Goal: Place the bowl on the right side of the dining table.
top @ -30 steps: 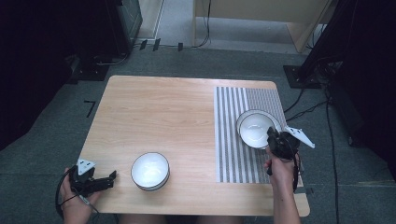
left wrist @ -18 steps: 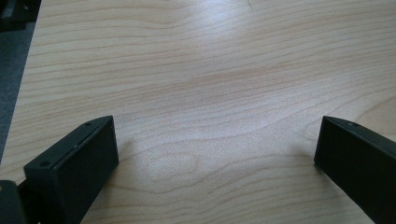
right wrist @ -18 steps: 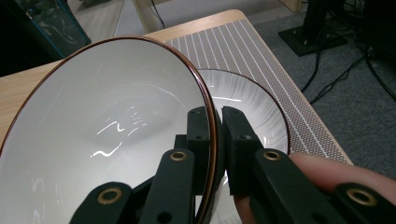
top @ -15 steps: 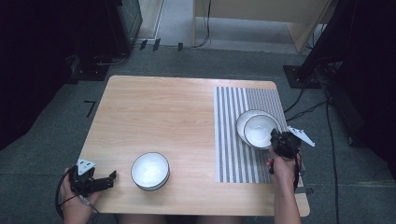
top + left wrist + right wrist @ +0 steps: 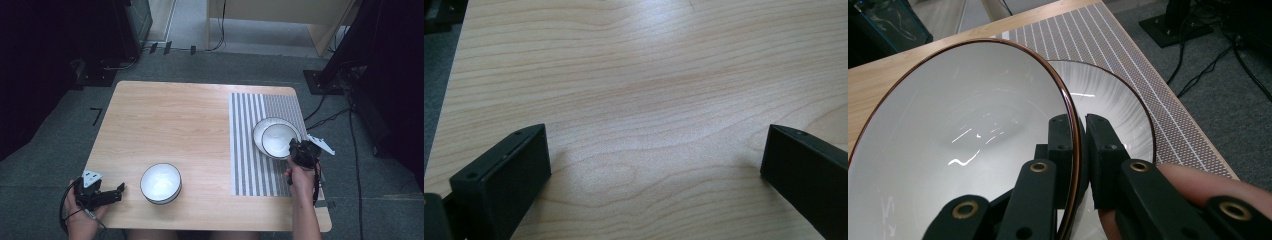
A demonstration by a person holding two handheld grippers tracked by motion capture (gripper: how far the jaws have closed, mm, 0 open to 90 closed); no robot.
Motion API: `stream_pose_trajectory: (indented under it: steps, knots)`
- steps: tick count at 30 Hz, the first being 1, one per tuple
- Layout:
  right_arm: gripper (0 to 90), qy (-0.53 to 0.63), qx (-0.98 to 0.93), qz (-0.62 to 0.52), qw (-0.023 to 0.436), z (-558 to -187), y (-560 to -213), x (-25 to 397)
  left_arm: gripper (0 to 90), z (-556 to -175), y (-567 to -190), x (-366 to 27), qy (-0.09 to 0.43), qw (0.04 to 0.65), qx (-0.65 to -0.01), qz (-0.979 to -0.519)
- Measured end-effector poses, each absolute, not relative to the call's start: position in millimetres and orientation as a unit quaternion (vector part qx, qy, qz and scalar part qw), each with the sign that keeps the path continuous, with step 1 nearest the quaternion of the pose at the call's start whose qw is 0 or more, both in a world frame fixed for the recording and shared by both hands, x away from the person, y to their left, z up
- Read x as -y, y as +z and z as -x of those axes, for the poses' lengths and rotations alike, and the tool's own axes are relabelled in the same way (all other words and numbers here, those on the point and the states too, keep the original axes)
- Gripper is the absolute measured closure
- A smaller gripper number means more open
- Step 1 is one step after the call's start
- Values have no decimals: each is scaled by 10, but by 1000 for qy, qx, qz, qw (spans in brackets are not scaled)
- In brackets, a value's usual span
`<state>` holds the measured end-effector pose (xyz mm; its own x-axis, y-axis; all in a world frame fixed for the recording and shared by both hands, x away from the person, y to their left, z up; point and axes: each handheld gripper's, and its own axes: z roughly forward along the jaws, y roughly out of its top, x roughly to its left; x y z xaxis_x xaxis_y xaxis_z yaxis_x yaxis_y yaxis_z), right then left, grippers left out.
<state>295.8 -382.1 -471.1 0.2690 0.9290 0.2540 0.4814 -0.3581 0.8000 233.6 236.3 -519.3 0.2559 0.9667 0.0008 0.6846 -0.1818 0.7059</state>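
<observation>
My right gripper [image 5: 295, 150] is shut on the near rim of a white bowl with a brown rim [image 5: 278, 139], one jaw inside and one outside. In the right gripper view this held bowl [image 5: 963, 135] sits tilted in front of a second, similar bowl [image 5: 1113, 105], with the gripper [image 5: 1083, 130] clamped on its edge. The second bowl [image 5: 260, 134] rests on the striped mat [image 5: 250, 165]. Over the wood at the near left corner, my left gripper [image 5: 119, 190] is open with nothing between its jaws [image 5: 656, 160].
Another white bowl [image 5: 160, 183] stands on the wooden table [image 5: 175, 120] near the front edge, right of the left gripper. Cables [image 5: 330, 117] run across the grey floor right of the table, and dark equipment stands at the far left.
The right gripper has drawn the held bowl slightly toward the near right, so it sits off-centre over the bowl beneath. The left gripper has not moved.
</observation>
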Motion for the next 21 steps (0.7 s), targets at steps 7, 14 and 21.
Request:
stream_pose_trajectory:
  steps: [7,14,21]
  knots:
    - [833,365,-478,-743,293,-3024,-4761,3825,0,-2336,-5193,-2363,233,302,-564,-732]
    - [833,354,-472,-755,286,-3080,-4812,3838,0,-2336,-5193,-2363,233,302,-564,-732]
    - [833,349,-466,-763,281,-3126,-4833,3872,0,-2336,-5193,-2363,233,302,-564,-732]
